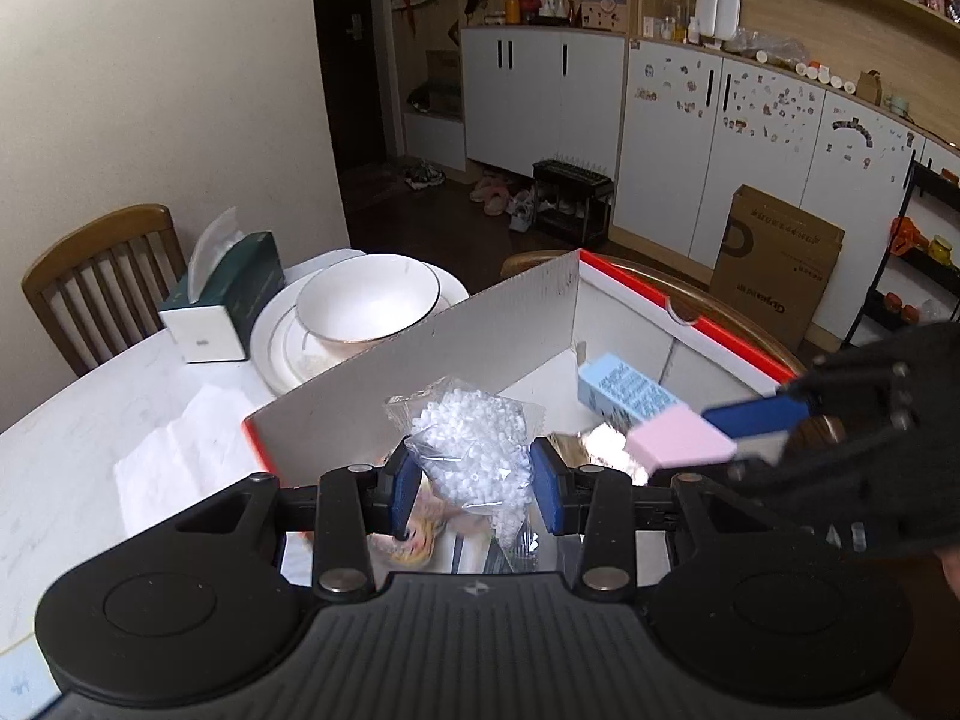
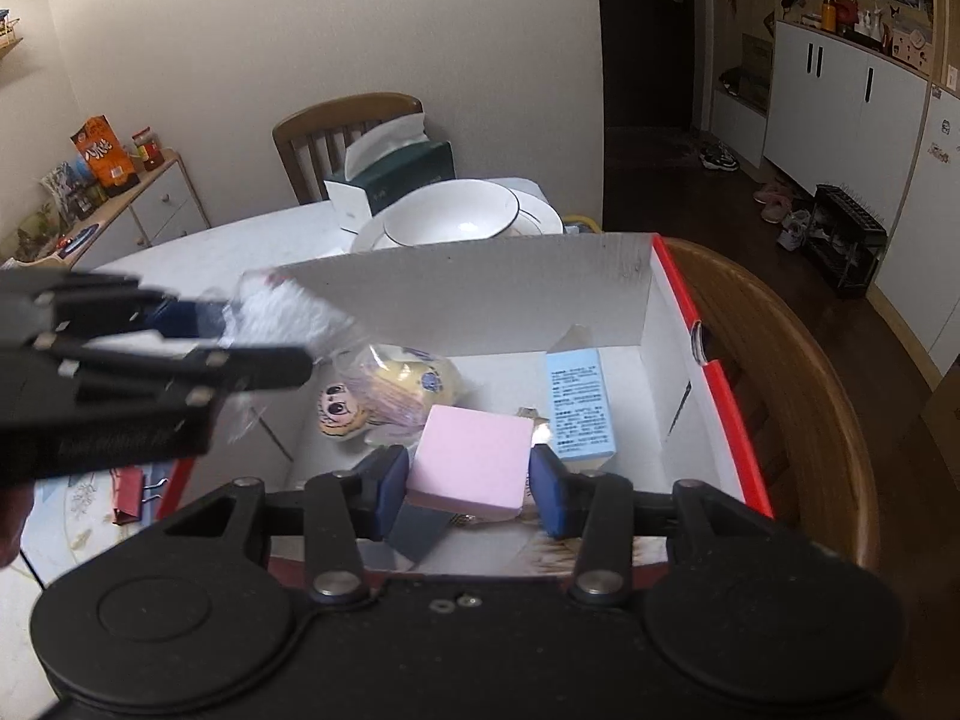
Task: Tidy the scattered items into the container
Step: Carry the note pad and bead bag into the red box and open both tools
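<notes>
A red-edged white cardboard box (image 1: 420, 348) (image 2: 666, 324) stands open on the table. My left gripper (image 1: 474, 495) is shut on a clear bag of white beads (image 1: 474, 450) and holds it over the box; the bag also shows in the right wrist view (image 2: 282, 312). My right gripper (image 2: 471, 495) is shut on a pink block (image 2: 471, 459), also over the box; the block shows in the left wrist view (image 1: 681, 441). Inside the box lie a light blue carton (image 2: 579, 405) (image 1: 624, 390), a packaged cartoon doll (image 2: 384, 399) and a foil packet (image 1: 585, 450).
A white bowl on plates (image 1: 366, 300) (image 2: 450, 219) and a green tissue box (image 1: 231, 294) (image 2: 396, 180) stand behind the box. A white tissue (image 1: 174, 456) lies on the table at left. A red binder clip (image 2: 129, 492) lies left of the box. Wooden chairs (image 1: 90, 276) (image 2: 798, 396) flank the table.
</notes>
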Available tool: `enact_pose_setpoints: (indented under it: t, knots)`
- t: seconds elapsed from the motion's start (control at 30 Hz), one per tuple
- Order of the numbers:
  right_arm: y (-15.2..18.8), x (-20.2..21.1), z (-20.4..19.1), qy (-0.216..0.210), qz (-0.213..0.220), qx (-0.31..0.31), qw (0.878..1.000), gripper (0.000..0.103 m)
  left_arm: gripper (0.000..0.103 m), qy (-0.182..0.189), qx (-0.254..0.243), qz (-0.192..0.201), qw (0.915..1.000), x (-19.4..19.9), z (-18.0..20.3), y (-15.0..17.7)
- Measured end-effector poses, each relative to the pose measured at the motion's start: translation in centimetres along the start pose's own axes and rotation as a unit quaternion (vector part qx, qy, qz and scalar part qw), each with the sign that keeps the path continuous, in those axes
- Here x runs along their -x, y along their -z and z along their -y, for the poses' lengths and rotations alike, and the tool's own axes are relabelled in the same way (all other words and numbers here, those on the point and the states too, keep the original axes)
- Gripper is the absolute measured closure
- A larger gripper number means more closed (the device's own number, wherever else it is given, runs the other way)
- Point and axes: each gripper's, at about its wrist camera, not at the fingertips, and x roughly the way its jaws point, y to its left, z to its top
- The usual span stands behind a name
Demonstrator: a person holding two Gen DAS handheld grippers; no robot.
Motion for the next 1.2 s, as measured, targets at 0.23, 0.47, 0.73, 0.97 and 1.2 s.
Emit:
enact_pose_setpoints:
  t: [0.23, 0.47, 0.73, 0.97, 1.2]
  knots:
    - [0.2, -1.7, 0.3, -0.005, -0.021, 0.011, 1.0, 0.06, 0.065, 0.01, -0.012, -0.033, 0.9993, -4.8, 0.7, -1.7]
    - [0.3, -2.5, 0.6, -0.011, -0.035, 0.015, 0.999, 0.061, 0.065, 0.013, -0.023, -0.061, 0.9978, -8.3, 1.5, -2.2]
    - [0.4, -3.6, 0.2, -0.02, -0.047, 0.031, 0.998, 0.061, 0.065, 0.014, -0.029, -0.087, 0.9957, -10.7, 1.8, -2.3]
    - [1.0, -5.3, 0.7, -0.011, -0.072, 0.029, 0.997, 0.061, 0.065, 0.018, -0.028, -0.11, 0.9934, -11.6, 2.1, -1.5]
    - [1.1, -6.0, 1.1, -0.007, -0.073, 0.029, 0.997, 0.06, 0.065, 0.031, -0.007, -0.095, 0.9949, -9.6, 1.4, -1.2]
